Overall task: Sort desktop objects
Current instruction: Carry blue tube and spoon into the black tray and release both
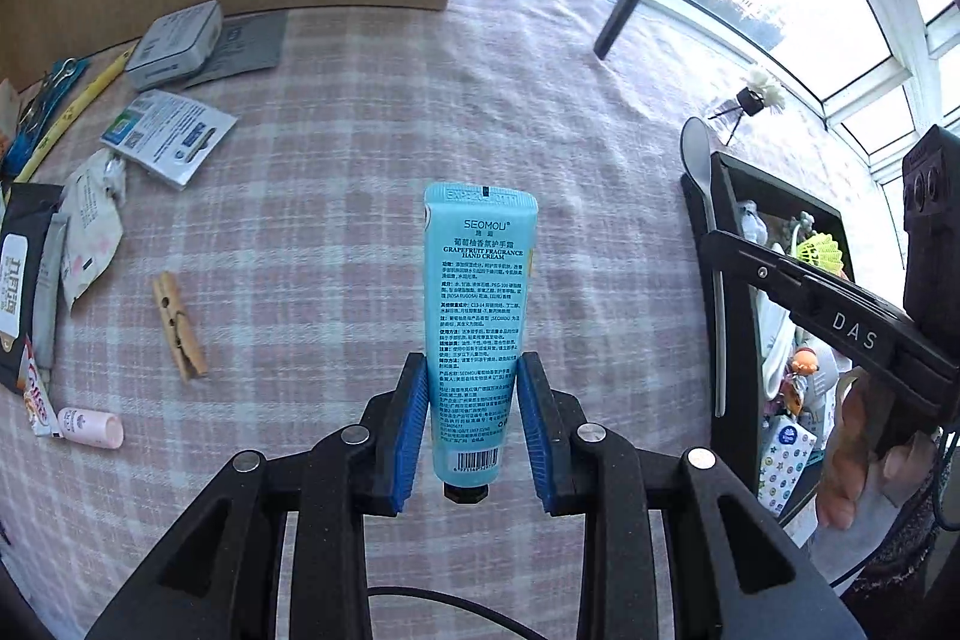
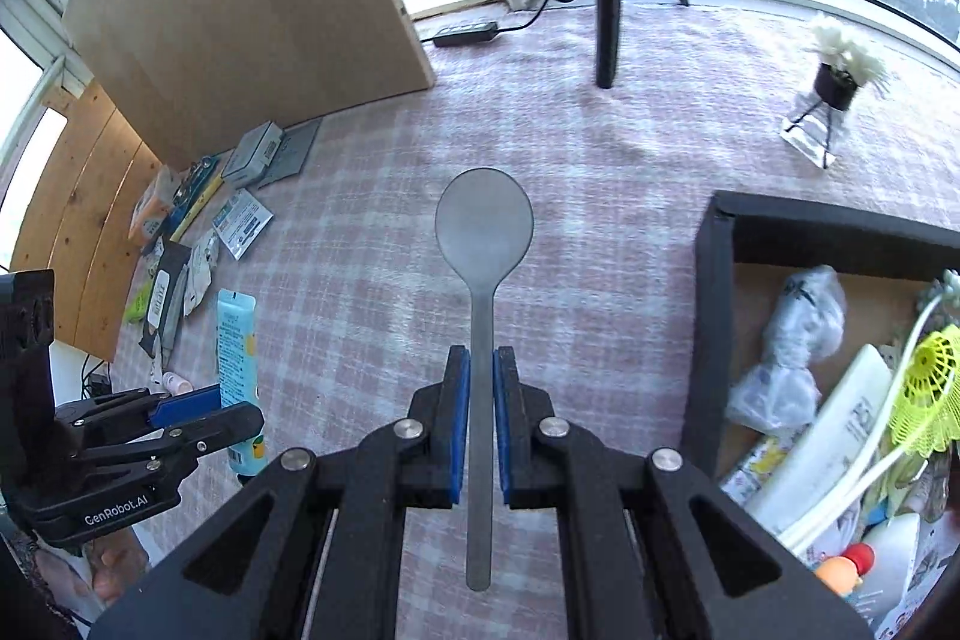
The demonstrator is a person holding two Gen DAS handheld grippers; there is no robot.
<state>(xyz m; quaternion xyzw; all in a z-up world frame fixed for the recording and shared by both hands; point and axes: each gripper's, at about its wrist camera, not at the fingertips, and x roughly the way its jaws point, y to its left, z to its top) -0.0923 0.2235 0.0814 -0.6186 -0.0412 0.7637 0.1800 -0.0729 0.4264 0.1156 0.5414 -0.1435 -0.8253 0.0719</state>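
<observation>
My left gripper (image 1: 474,376) is shut on a light blue hand cream tube (image 1: 477,292), held above the checked tablecloth with its crimped end pointing away and its black cap toward the camera. The same tube (image 2: 237,340) and left gripper (image 2: 204,409) show at the lower left of the right wrist view. My right gripper (image 2: 481,364) is shut on the handle of a grey metal spoon (image 2: 483,244), bowl pointing away. That spoon (image 1: 699,160) appears at the right of the left wrist view, beside the black box (image 1: 702,232), where the right gripper's fingertips are hidden.
A black box (image 2: 714,292) at the right holds several items, among them a yellow shuttlecock (image 2: 930,382). On the left lie a wooden clothespin (image 1: 179,325), a pink tube (image 1: 90,427), packets (image 1: 168,136) and a grey case (image 1: 174,43). A tripod leg (image 2: 607,10) and a small plant (image 2: 840,64) stand far back.
</observation>
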